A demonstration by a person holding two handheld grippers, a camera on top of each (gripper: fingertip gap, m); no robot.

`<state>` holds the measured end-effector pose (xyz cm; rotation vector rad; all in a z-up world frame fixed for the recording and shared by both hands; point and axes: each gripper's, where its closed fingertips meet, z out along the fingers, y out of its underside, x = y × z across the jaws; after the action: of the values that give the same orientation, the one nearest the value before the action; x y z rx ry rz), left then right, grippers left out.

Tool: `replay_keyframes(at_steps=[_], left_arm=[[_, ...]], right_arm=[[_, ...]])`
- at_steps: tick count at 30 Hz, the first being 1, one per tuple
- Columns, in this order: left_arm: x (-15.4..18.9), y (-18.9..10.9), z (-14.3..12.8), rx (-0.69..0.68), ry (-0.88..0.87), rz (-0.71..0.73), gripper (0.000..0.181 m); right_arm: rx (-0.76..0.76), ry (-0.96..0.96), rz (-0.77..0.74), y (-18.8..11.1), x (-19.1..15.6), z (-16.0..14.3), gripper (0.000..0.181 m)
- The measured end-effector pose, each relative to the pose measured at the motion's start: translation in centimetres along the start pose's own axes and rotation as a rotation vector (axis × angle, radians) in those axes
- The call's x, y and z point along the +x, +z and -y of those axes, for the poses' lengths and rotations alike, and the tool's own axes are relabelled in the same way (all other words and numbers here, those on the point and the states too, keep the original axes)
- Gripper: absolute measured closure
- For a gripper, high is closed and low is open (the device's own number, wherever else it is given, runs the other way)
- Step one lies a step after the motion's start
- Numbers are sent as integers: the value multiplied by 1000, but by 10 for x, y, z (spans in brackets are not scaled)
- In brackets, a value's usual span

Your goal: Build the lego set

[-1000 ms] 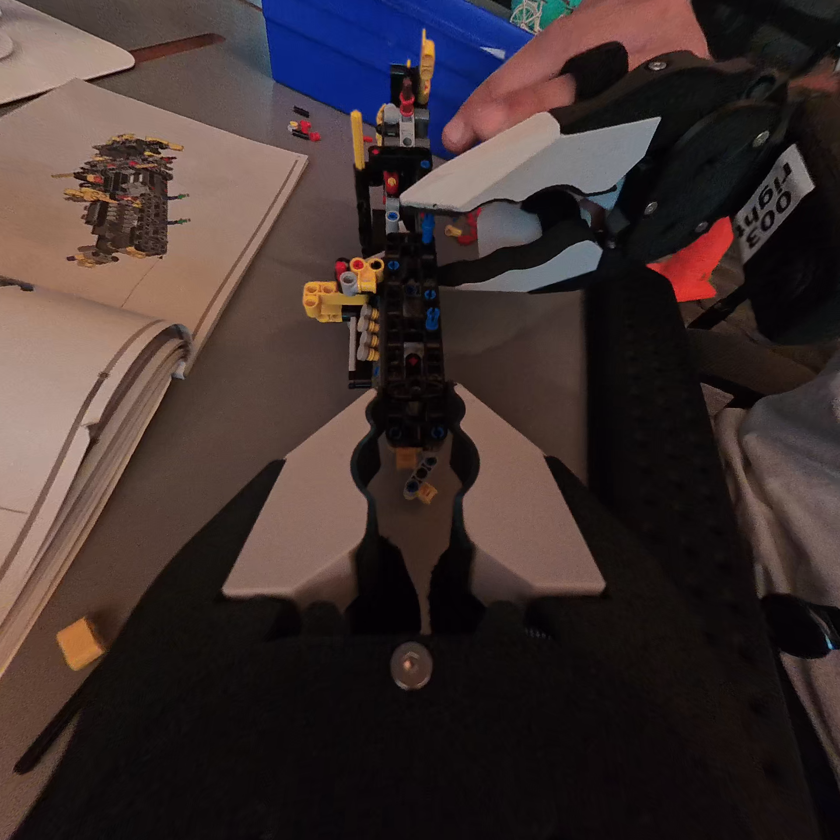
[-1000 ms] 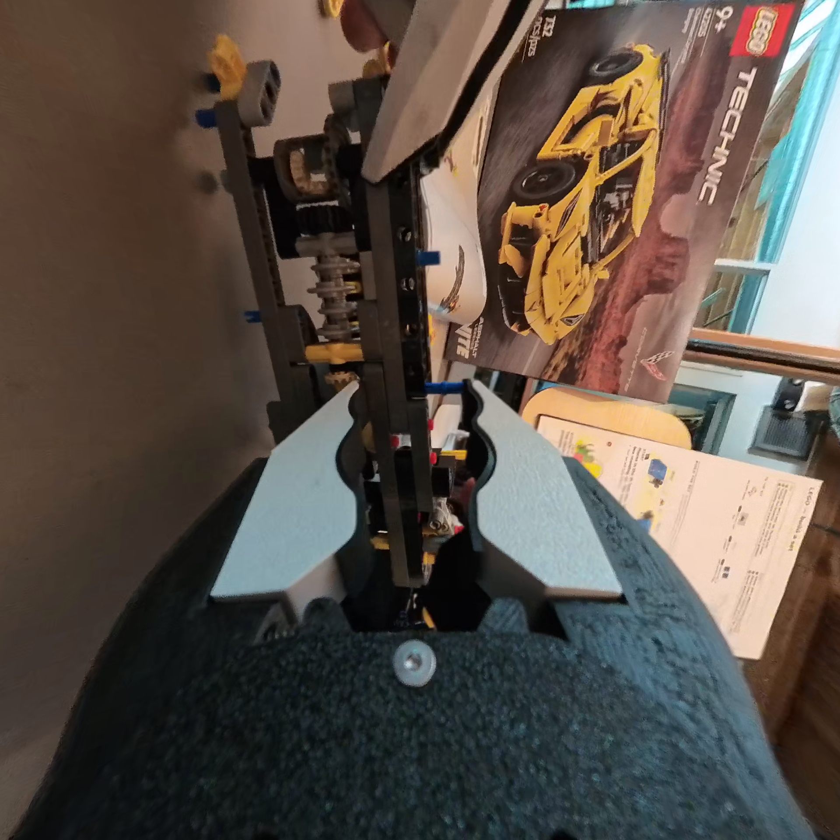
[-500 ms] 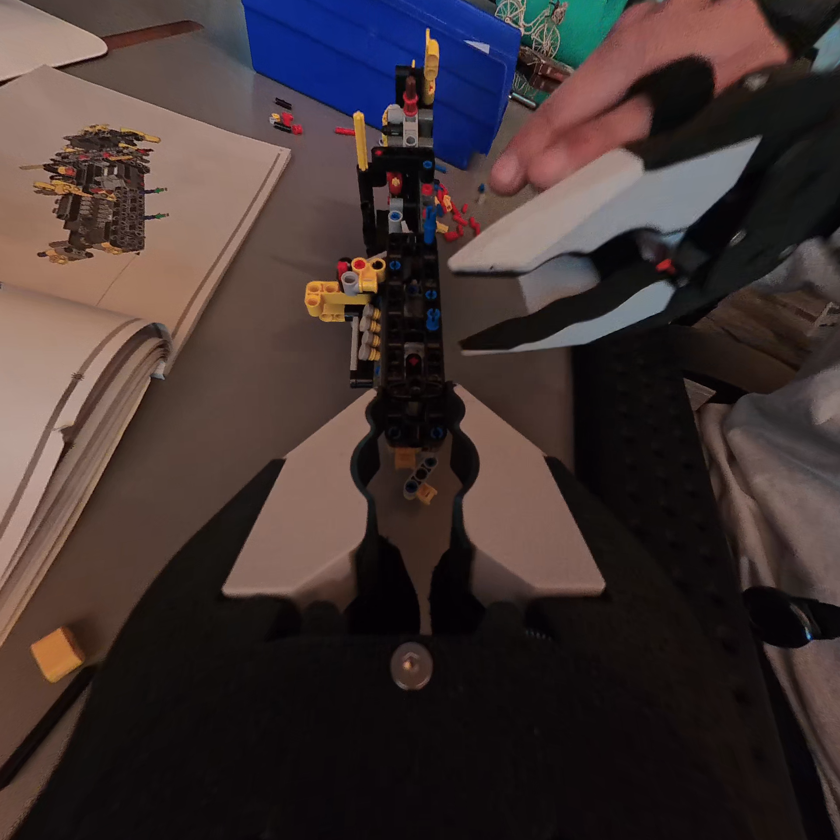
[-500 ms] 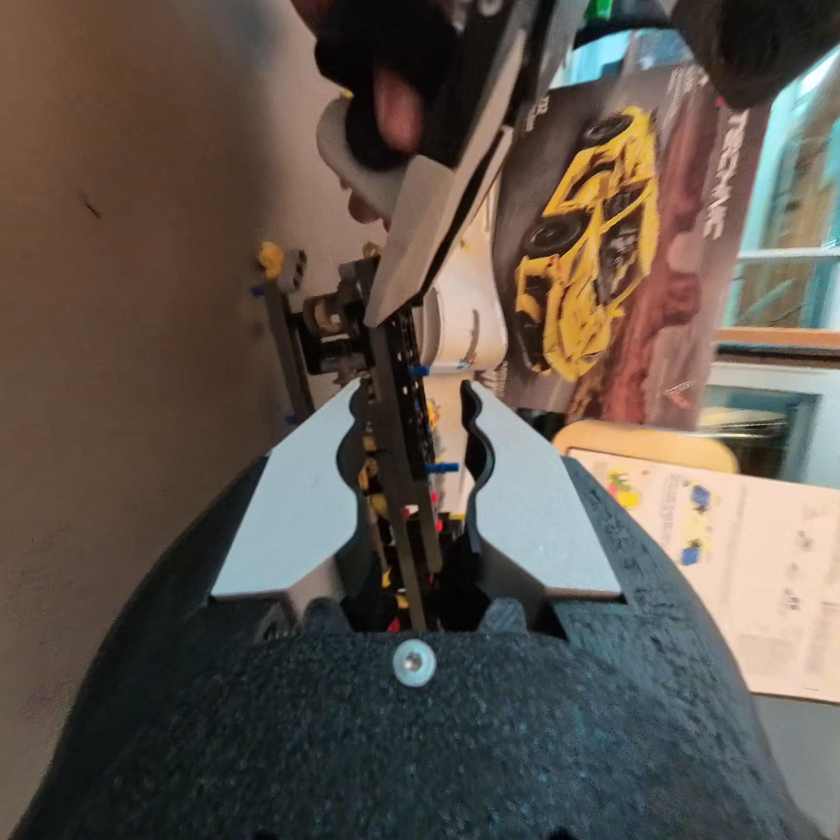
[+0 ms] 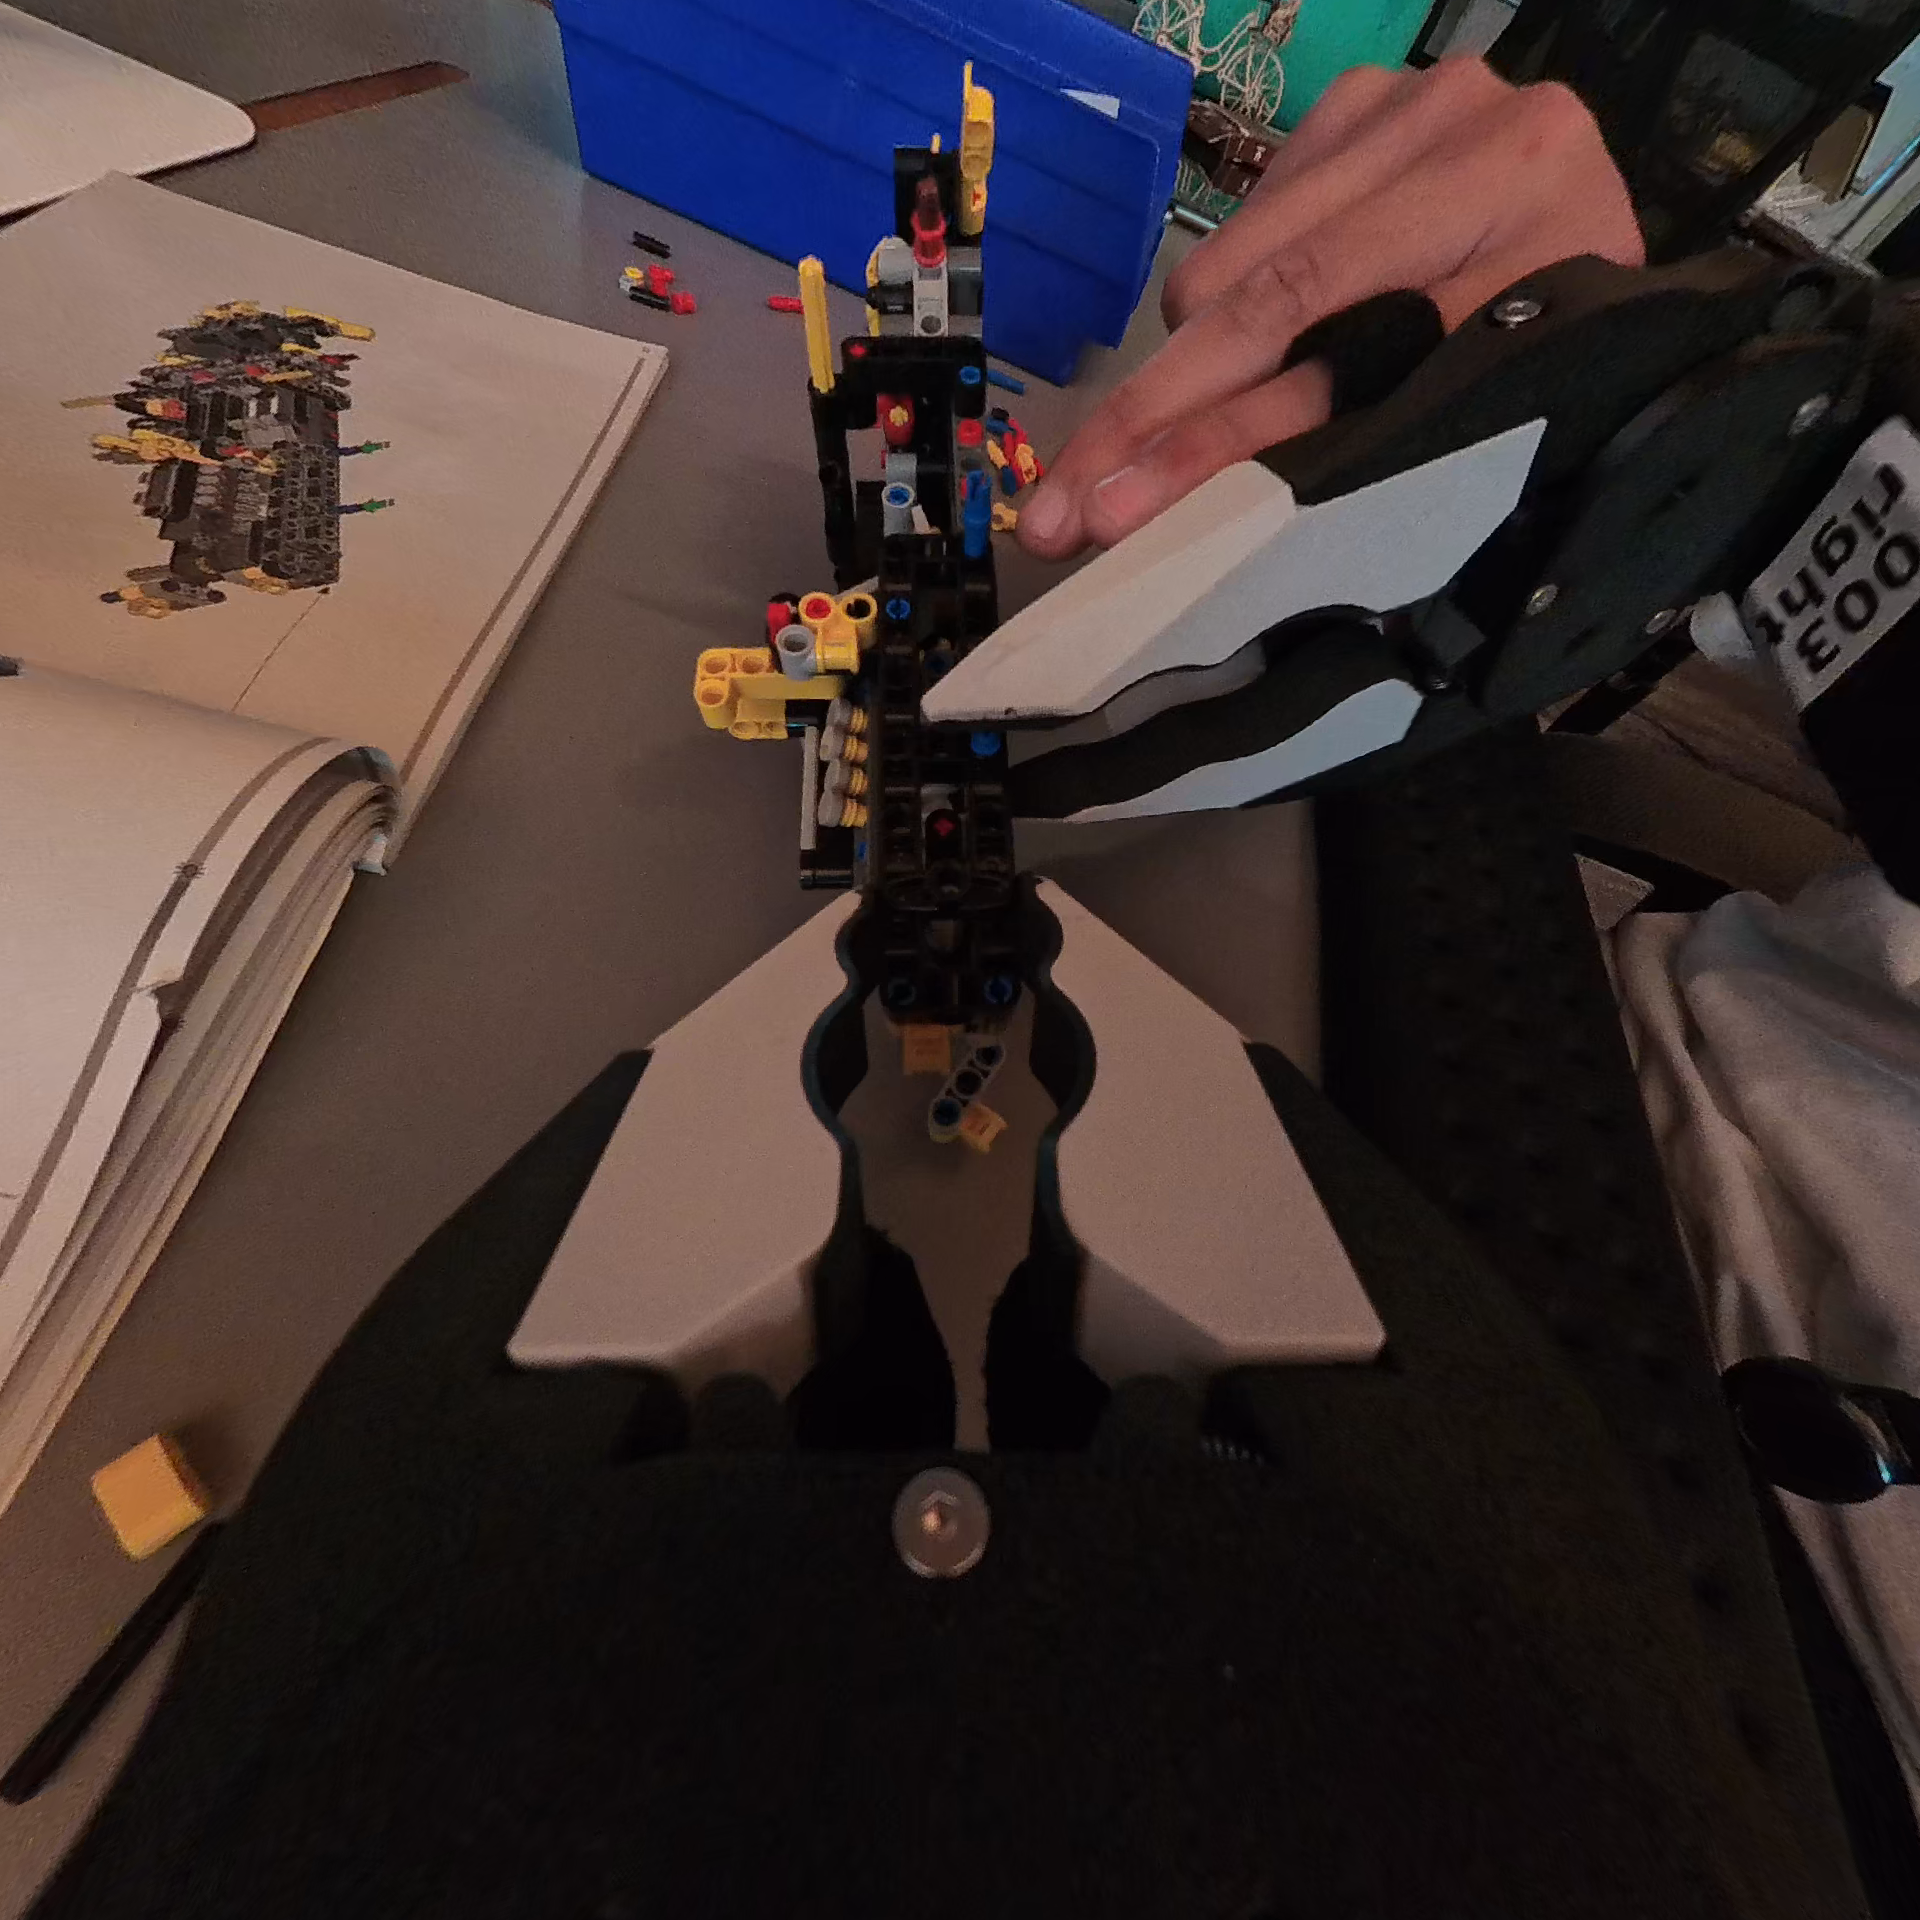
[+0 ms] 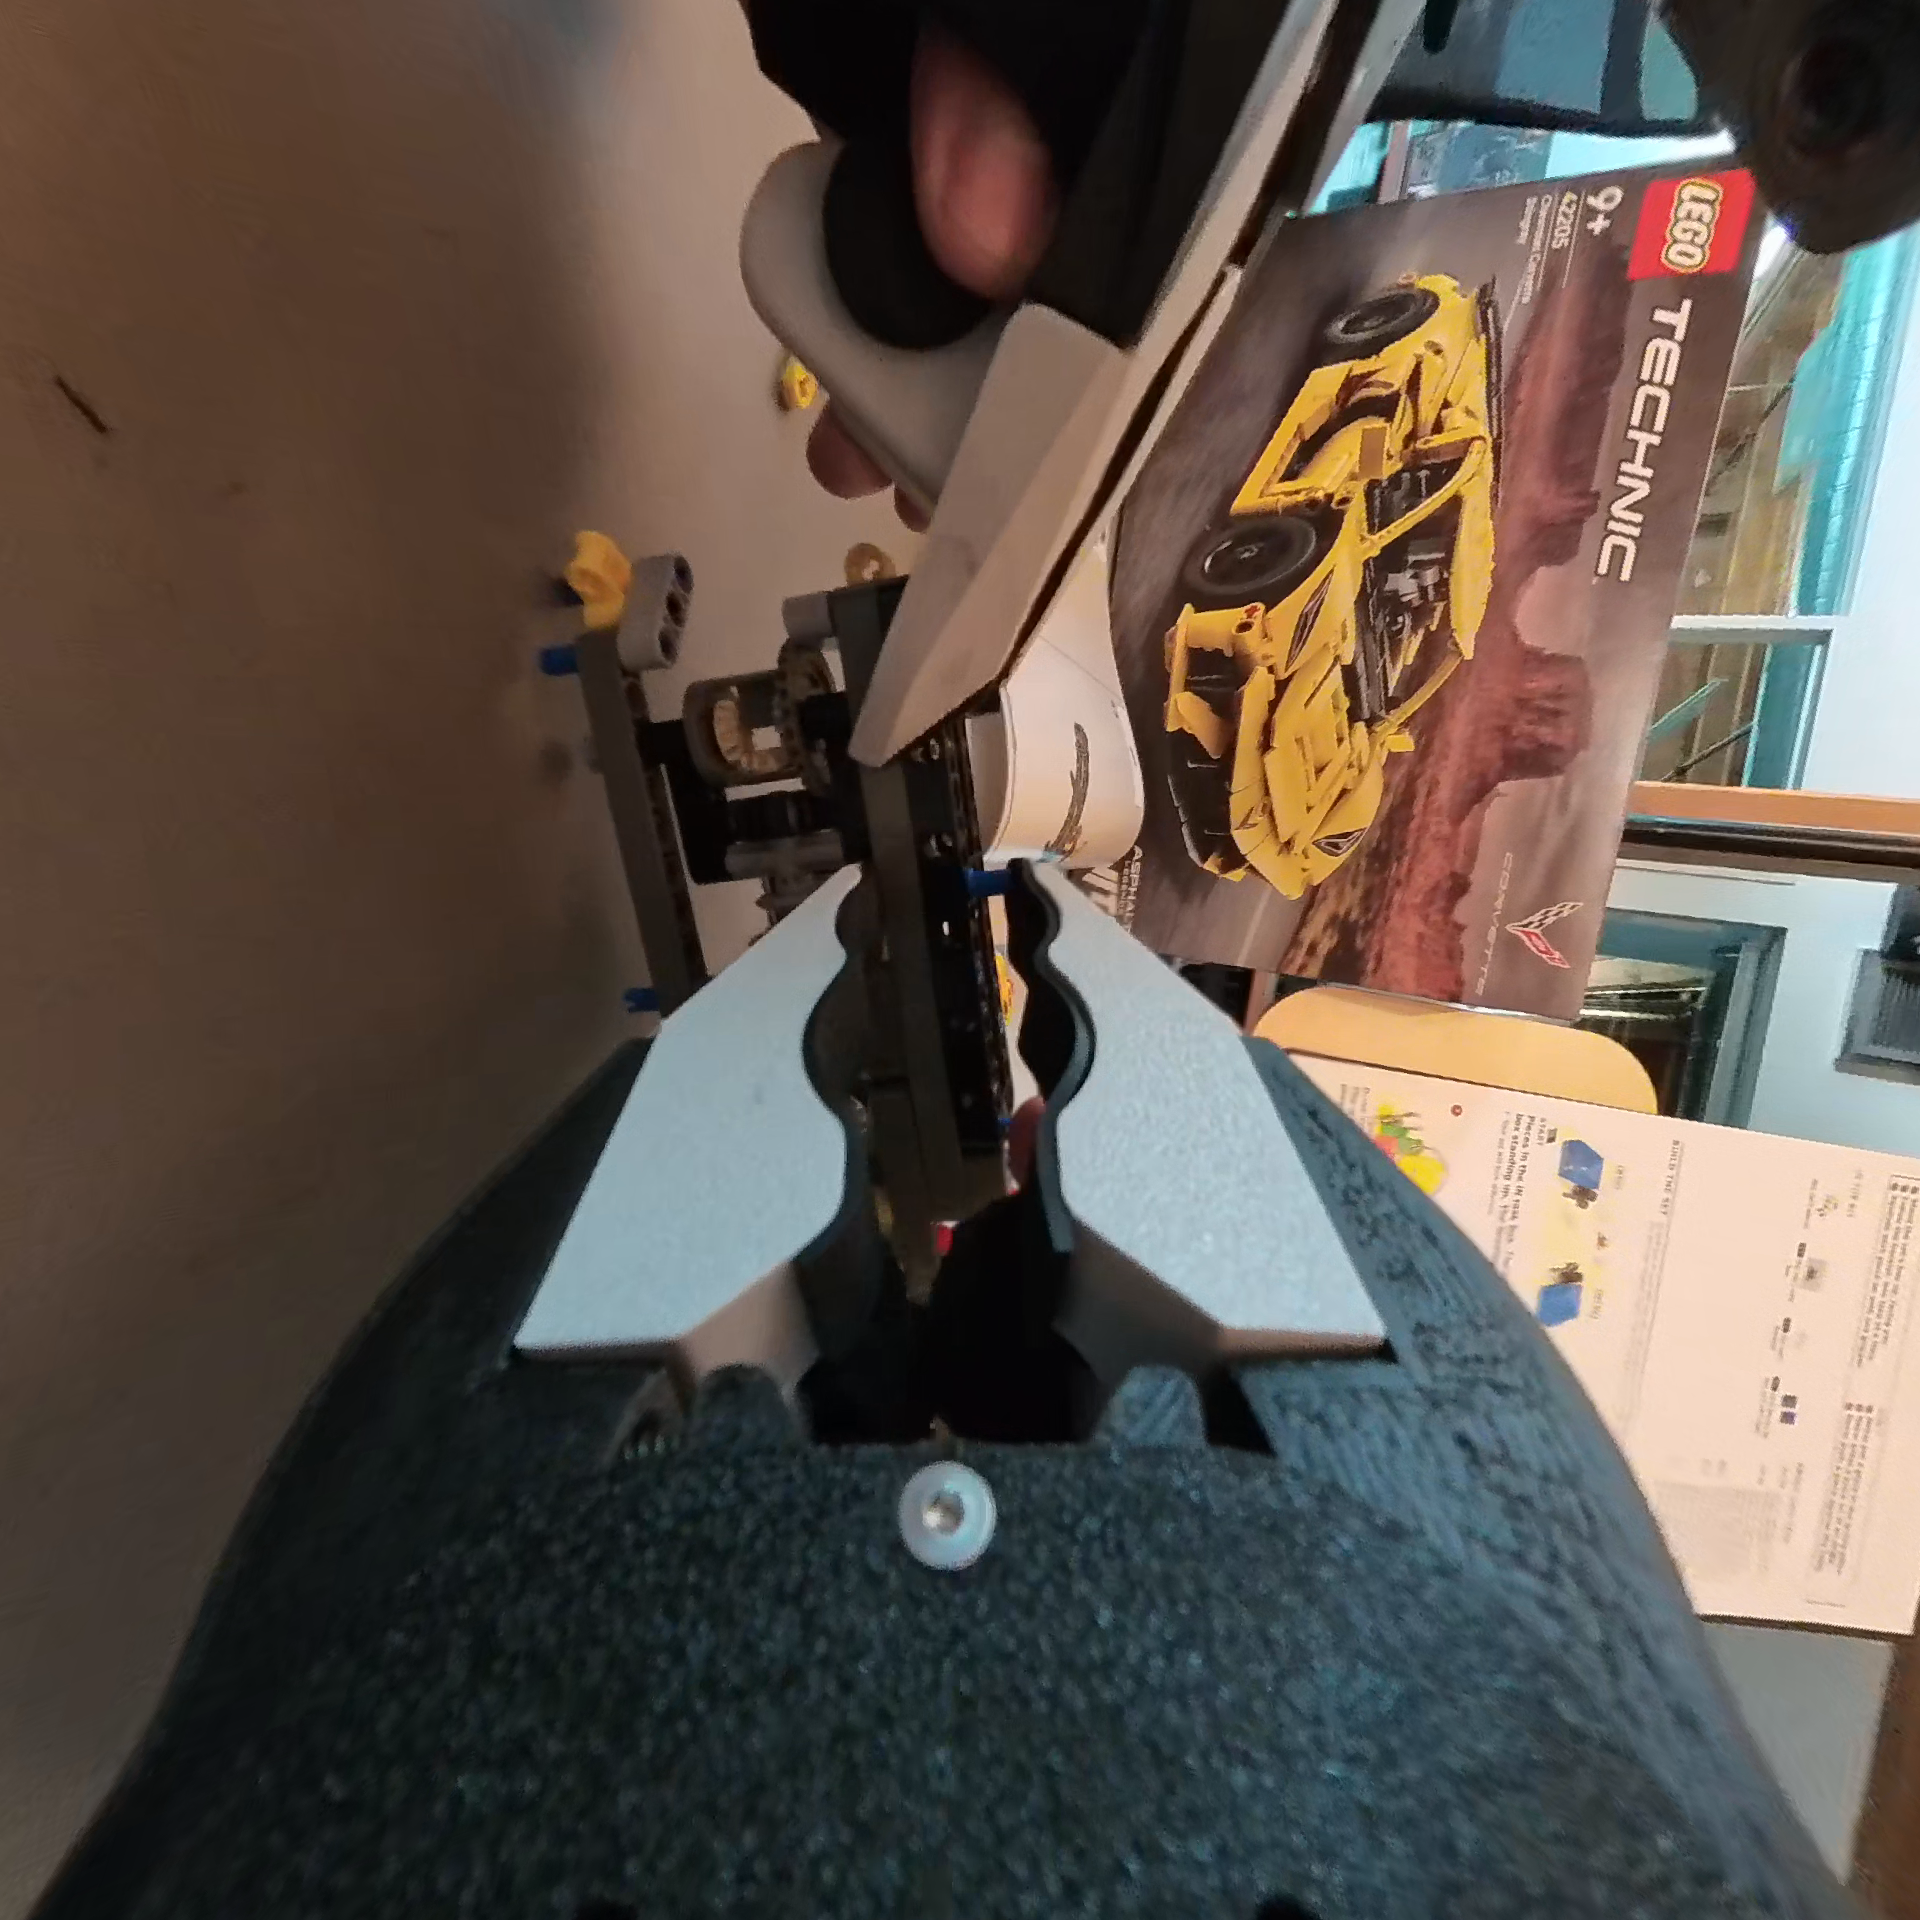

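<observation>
Grey table [image 5: 582, 852], left gripper [image 5: 940, 935] clamping lego chassis [image 5: 935, 727], box [image 6: 1455, 582] right-view only

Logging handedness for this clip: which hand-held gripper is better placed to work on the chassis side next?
Right. The left hand-held gripper is shut on the lego chassis, steadying its near end. The right hand-held gripper sits at the chassis's right side, jaws parted around the beam's edge by a blue pin.

Grey table [image 5: 540, 935] in dim light, blue bin [image 5: 831, 125] behind, bright window [image 6: 1860, 582] beyond
</observation>
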<state>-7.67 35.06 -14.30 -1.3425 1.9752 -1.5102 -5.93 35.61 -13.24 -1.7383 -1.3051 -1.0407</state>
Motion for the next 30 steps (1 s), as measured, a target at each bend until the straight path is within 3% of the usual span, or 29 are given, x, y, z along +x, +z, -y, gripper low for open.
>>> replay_keyframes(at_steps=[5,10,13,15,17,20,23,28,30], left_arm=[[-2,-10,12,77,117,55,147],[2,-27,42,258,52,3,138],[13,-30,54,340,71,-42,138],[17,-31,58,377,137,-25,154],[18,-33,59,394,174,-15,154],[21,-32,55,362,221,-18,155],[27,-30,53,349,294,-10,155],[35,-28,52,341,403,4,155],[36,-27,51,338,411,6,155]], right_arm=[[-19,88,-82,-4,20,-10,157],[17,314,-177,-18,52,-10,157],[33,358,-189,-21,55,-2,157],[44,357,-201,-22,55,4,157],[39,360,-212,-24,56,6,157],[100,444,-87,-29,50,10,157],[211,639,88,-46,57,16,145],[262,787,402,-61,46,12,156],[267,807,449,-58,41,10,161]])
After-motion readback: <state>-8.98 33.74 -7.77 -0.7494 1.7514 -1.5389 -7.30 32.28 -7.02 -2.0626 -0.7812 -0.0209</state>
